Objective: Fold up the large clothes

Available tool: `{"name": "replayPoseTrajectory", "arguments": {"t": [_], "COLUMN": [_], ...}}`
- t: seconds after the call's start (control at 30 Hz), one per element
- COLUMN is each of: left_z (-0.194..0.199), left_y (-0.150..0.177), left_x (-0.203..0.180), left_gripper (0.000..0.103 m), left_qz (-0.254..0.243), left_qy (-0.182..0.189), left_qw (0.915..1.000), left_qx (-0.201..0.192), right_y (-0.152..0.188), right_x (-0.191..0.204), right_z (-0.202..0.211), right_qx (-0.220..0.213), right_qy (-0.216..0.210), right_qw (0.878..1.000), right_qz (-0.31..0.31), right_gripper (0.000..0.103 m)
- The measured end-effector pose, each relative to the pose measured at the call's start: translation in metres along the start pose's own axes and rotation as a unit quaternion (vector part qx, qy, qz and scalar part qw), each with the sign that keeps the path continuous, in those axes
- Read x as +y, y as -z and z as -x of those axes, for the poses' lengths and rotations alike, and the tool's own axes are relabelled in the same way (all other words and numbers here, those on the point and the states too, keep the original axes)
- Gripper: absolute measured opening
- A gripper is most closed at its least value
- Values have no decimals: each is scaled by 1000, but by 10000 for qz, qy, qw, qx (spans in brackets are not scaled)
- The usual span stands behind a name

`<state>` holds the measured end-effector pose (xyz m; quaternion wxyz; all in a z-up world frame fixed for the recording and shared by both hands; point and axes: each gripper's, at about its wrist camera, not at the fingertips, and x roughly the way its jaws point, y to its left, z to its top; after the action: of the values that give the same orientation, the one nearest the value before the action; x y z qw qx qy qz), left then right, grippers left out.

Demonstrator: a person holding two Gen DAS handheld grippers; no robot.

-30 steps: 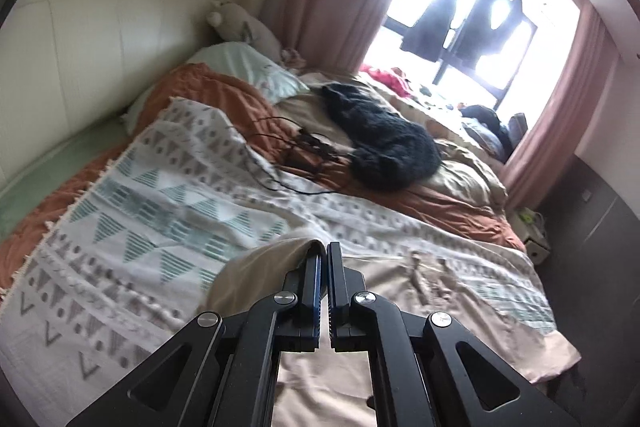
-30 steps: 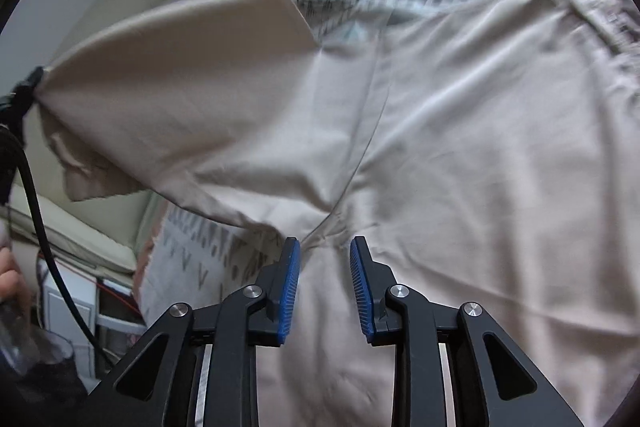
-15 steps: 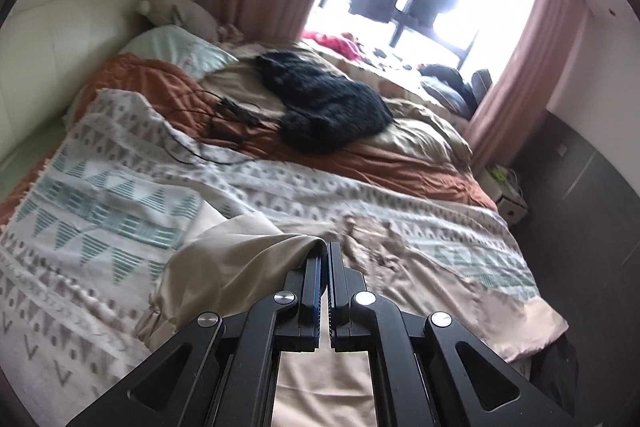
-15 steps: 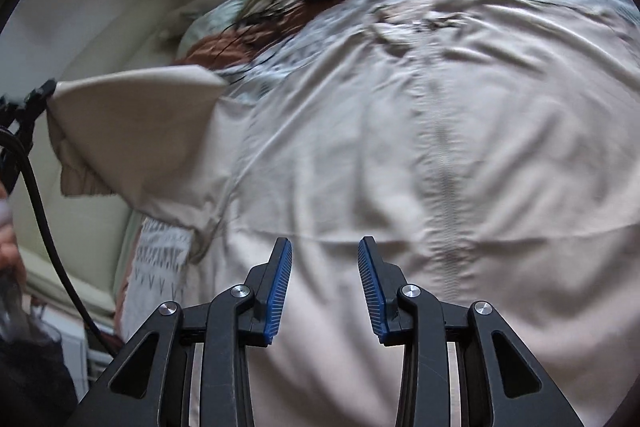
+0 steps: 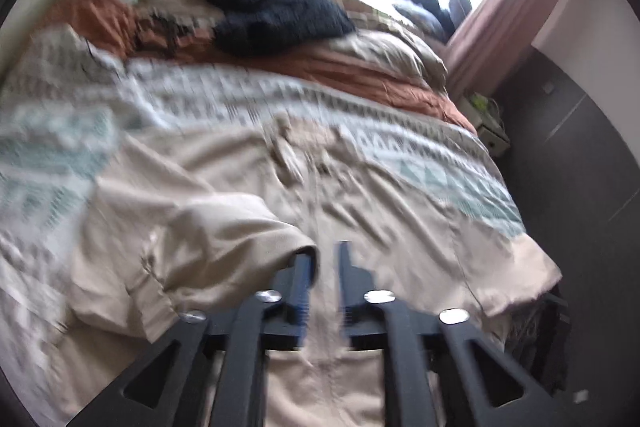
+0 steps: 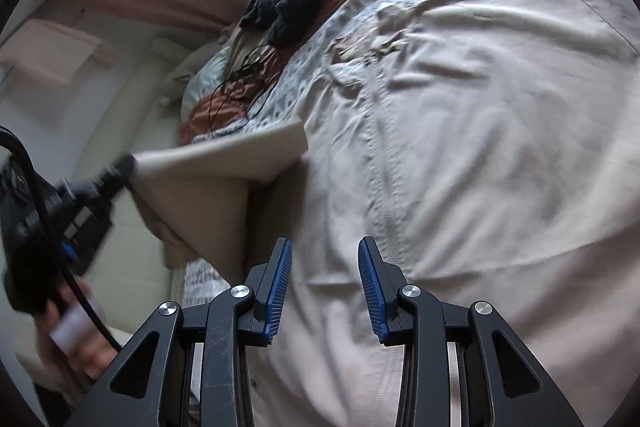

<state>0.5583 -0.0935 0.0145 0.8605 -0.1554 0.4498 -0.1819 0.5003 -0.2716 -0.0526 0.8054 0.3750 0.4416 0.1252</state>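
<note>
garment: large beige zip-front jacket of thin woven cloth [image 6: 500,131], spread front-up on the bed, zip [image 6: 386,183] running straight toward the right wrist camera. Lies on the patterned white-and-teal throw [image 5: 224,99], hem at the near bed edge.
sleeve: beige sleeve with cuff [image 5: 224,239], brought in over the jacket body. Judged as the sleeve-in fold, so the jacket squares up before the body folds.
left gripper: black two-finger gripper [image 5: 324,263], jaws opening. Cuff drapes over the left finger only; gap between the pads shows just jacket below, nothing pinched. Left view is motion-blurred, so whether the cloth has slid fully clear I can't tell. In the right view the same gripper [image 6: 116,167] sits at the sleeve end, the sleeve a taut panel off the jacket's side.
right gripper: black gripper with blue ribbed pads [image 6: 325,291], jaws part open, nothing between them. Hovers above the lower front beside the zip; contact not visible. Likely parked there to pin or smooth the body while the sleeve lands.
person: a hand [image 6: 76,327] grips the left tool's handle, cable trailing off it.
clutter: dark knitted garment [image 5: 272,15] and rust-orange duvet [image 5: 360,67] farther up the bed, well apart from the jacket; not in the way.
progress: early, my read. One sleeve in, body not yet folded.
risk: thin cloth may snag on the finger as it pulls off and drag the sleeve crooked.
</note>
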Motion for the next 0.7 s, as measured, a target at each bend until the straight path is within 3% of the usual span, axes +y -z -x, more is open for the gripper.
{"name": "replayPoseTrajectory", "arguments": {"t": [0.03,0.1,0.3,0.43,0.53,0.7], "left_z": [-5,-8,13,39,57,70], "left_y": [7,20,53,61,62,66], "left_x": [2,6,16,10,15,45], "left_gripper": [66,91,91,92,92,92], "left_qz": [140,387,958,928,871,839], "left_qy": [179,382,823,867,674,20], "left_qw": [9997,9984,9920,9915,9917,9912], "left_qx": [83,157,-1,-297,-660,-1021], "right_y": [-2,-6,-14,-13,-11,-6], "right_x": [-4,-13,-24,-21,-16,-4], "right_z": [2,6,14,13,10,3], "right_qx": [-13,-61,-200,-210,-192,-146], "right_qy": [15,94,162,236,321,483], "right_qw": [10000,9998,9992,9993,9992,9985], "right_qz": [-47,-149,-292,-212,-102,189], "right_gripper": [36,36,37,37,37,37]}}
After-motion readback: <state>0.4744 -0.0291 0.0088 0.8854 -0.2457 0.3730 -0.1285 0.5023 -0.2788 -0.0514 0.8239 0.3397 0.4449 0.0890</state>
